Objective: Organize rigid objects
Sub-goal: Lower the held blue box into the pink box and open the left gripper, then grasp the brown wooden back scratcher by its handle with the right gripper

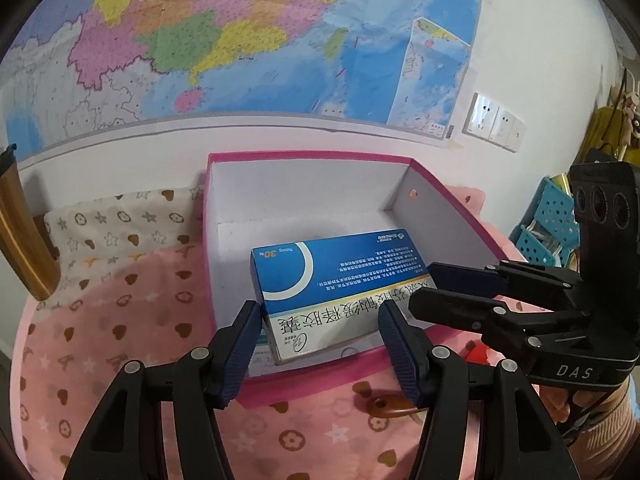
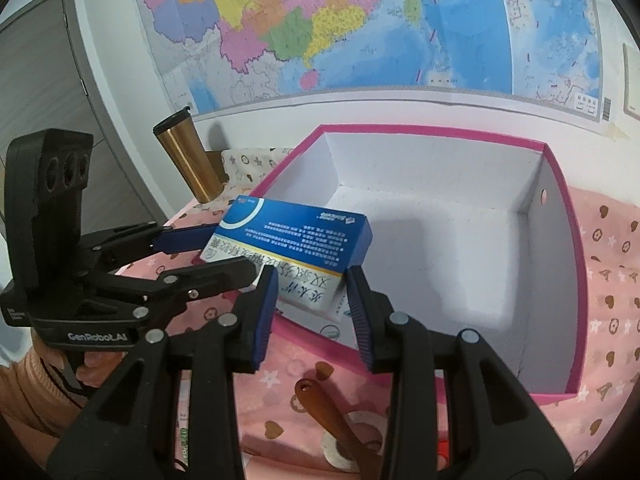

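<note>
A blue and white medicine box [image 1: 320,280] hangs tilted over the near part of an open pink storage box [image 1: 312,155] with white inner walls. My left gripper [image 1: 320,340] is shut on its near end, one pad on each side. My right gripper [image 1: 422,288] comes in from the right and clamps the medicine box's other end. In the right wrist view my right gripper [image 2: 312,308] holds the medicine box [image 2: 296,240] at the near left corner of the pink box [image 2: 440,132]. There my left gripper [image 2: 236,254] grips it from the left.
The pink box sits on a pink cloth [image 1: 120,320] with hearts and stars. A gold tumbler [image 2: 188,160] stands at the back left. A brown handle [image 2: 328,412] and a tape roll [image 2: 352,440] lie in front of the box. A wall map [image 1: 240,40] hangs behind, and blue baskets [image 1: 556,216] stand at the right.
</note>
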A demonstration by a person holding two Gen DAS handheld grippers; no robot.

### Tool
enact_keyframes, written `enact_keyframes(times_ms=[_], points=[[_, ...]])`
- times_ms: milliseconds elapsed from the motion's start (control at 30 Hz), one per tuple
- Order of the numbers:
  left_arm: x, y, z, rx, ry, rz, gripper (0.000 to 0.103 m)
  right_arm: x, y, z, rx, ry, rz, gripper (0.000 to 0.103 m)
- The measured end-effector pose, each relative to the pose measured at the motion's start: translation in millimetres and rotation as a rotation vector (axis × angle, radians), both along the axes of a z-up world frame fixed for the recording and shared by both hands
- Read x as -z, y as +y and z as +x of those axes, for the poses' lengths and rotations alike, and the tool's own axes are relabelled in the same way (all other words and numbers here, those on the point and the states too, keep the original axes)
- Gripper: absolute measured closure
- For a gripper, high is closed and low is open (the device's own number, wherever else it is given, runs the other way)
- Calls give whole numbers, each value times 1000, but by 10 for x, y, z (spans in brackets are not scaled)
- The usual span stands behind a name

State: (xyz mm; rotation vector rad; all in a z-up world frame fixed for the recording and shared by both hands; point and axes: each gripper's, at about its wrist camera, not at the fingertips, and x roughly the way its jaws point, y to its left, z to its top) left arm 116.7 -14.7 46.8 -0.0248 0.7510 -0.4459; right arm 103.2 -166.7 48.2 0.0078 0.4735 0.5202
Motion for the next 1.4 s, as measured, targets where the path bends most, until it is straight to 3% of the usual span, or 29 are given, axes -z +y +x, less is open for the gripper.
enact_keyframes(times_ms=[500, 667, 833, 1067, 1200, 1400], points=[[91, 12, 103, -46, 50, 44, 42, 94, 37, 158, -21, 82, 9, 64], [54, 41, 90, -78, 31, 54, 40, 127, 86, 216, -33, 105, 13, 64], [-72, 80, -89, -108, -61, 55, 40, 81, -23, 110, -39, 71, 49, 64], [-195, 10, -567, 16, -180, -12, 31, 12, -428, -396, 1, -27, 74, 57], [-15, -135, -657, 79, -135, -10, 31, 163, -607, -611, 48, -18, 31, 56], [334, -257, -632, 107, -13, -25, 31, 584, -631, -617, 65, 88, -41, 56]])
